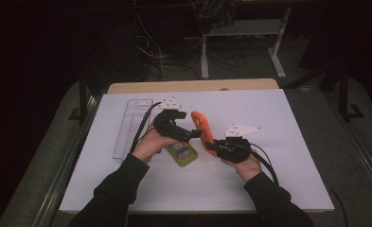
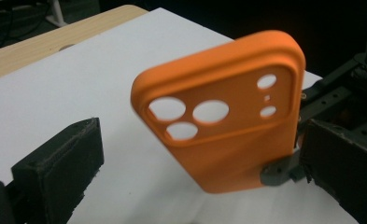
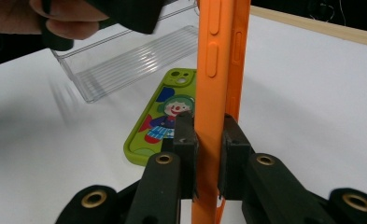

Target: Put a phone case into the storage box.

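The desk (image 1: pixel 278 156) is covered by a white sheet, with a strip of bare wood at its far edge. A clear plastic tray (image 1: pixel 131 125) lies on it at the left, well apart from the right hand. A green phone case (image 1: pixel 182 153) with a clown picture lies flat on the sheet, between the two hands and just below the left one.

An orange phone case (image 1: pixel 202 133) is held upright above the desk, clear of the sheet, its camera holes turned toward the left tool. The right tool (image 1: pixel 213 147) is clenched on its lower edge, the pads pressing the case from both sides. The left tool (image 1: pixel 196 134) is released: its jaws stand wide apart on either side of the orange case, and no pad is seen touching it.

The step in hand is judged to be a handover or a two-tool hold of the orange case. For the next move, the left jaws would have to be closed squarely on the case before the right grip is loosened.
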Tool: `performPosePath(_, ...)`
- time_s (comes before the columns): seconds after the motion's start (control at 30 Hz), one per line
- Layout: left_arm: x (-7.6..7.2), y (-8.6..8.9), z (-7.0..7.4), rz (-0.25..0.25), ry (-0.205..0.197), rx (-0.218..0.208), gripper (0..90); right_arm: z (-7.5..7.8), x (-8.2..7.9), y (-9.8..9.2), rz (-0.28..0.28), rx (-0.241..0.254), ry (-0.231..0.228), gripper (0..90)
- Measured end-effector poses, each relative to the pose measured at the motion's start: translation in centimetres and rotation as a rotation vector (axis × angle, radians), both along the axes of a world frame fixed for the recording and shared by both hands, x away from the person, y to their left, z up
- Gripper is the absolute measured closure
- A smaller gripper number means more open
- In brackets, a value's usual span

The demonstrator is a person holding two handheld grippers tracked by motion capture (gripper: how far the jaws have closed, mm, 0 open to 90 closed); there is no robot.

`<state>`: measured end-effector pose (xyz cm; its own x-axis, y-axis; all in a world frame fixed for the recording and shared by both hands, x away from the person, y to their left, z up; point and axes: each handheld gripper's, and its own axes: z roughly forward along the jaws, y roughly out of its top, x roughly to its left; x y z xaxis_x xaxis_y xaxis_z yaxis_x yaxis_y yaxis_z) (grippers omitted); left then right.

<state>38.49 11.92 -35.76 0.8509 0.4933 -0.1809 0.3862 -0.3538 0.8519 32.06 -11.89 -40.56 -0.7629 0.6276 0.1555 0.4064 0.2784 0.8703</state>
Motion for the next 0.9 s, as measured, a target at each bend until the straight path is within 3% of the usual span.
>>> performPosePath(0.1, -0.1, -0.2, -0.2, -0.005, 0.007, -0.015, 0.0, 0.0, -0.1, 0.4, 0.007, 0.001, -0.011, 78.7)
performPosePath(0.13, 0.1, -0.2, -0.3, -0.018, -0.010, -0.014, 0.0, -0.1, -0.1, 0.5, 0.009, 0.001, -0.010, 78.7)
performPosePath(0.4, -0.1, -0.6, -1.0, -0.017, 0.018, -0.041, 0.0, -0.2, -0.2, 1.2, 0.016, 0.006, -0.002, 78.7)
performPosePath(0.6, -0.1, -0.7, -1.1, -0.029, 0.000, -0.040, 0.0, -0.3, -0.2, 1.7, 0.023, 0.019, 0.004, 78.7)
performPosePath(0.67, -0.1, -0.7, -1.1, -0.017, 0.005, -0.061, 0.0, -0.3, -0.3, 1.8, 0.022, 0.020, 0.003, 78.7)
performPosePath(0.9, -0.2, -0.7, -1.0, -0.019, 0.033, -0.072, 1.0, -0.7, -0.1, 2.0, 0.026, -0.011, 0.011, 78.6)
